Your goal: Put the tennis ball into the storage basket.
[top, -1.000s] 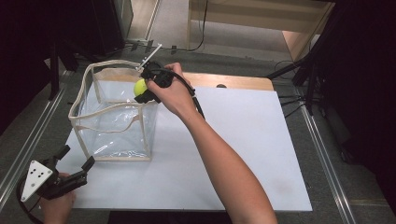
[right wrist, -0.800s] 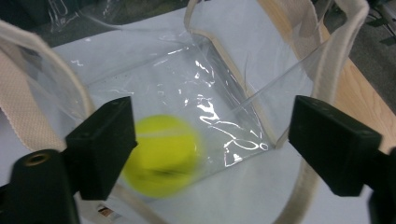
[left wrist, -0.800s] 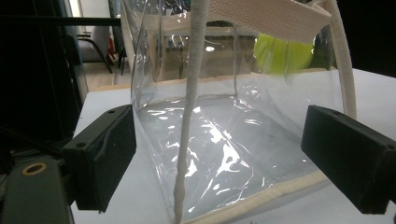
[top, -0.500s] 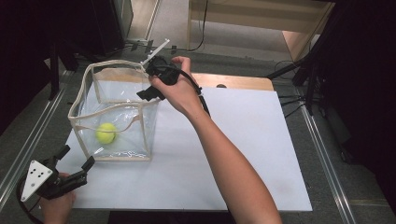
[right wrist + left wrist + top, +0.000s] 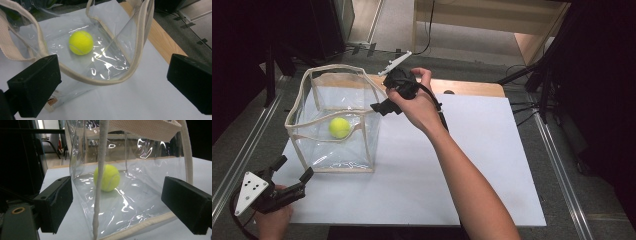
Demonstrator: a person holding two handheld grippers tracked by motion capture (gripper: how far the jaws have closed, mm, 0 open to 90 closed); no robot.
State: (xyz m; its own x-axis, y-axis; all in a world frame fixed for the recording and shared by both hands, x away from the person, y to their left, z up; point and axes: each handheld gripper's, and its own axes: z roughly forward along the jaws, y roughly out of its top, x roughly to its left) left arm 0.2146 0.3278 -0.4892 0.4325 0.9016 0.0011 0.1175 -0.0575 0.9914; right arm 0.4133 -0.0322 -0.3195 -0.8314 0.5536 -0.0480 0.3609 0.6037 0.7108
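Note:
A yellow tennis ball (image 5: 339, 127) (image 5: 107, 177) (image 5: 81, 42) lies inside a clear plastic bag (image 5: 319, 151) (image 5: 150, 170) (image 5: 110, 27) with cream trim, standing open on the white board. My right gripper (image 5: 381, 106) (image 5: 112, 92) hovers open above the bag's right rim, jaws wide apart and empty, looking down into it. Near the board's front left corner my left gripper (image 5: 292, 169) (image 5: 117, 205) is open and empty, low, pointing at the bag's near corner seam.
The white board (image 5: 472, 160) lies on a wooden tabletop (image 5: 472, 88). Metal rails (image 5: 557, 165) run along both sides. Cables and stand legs (image 5: 532, 75) sit on the floor at the far right.
The right gripper let go of the ball over the bag; the ball dropped inside and shifted on the bottom. The right gripper has drawn back slightly to the right. The left gripper stayed put.

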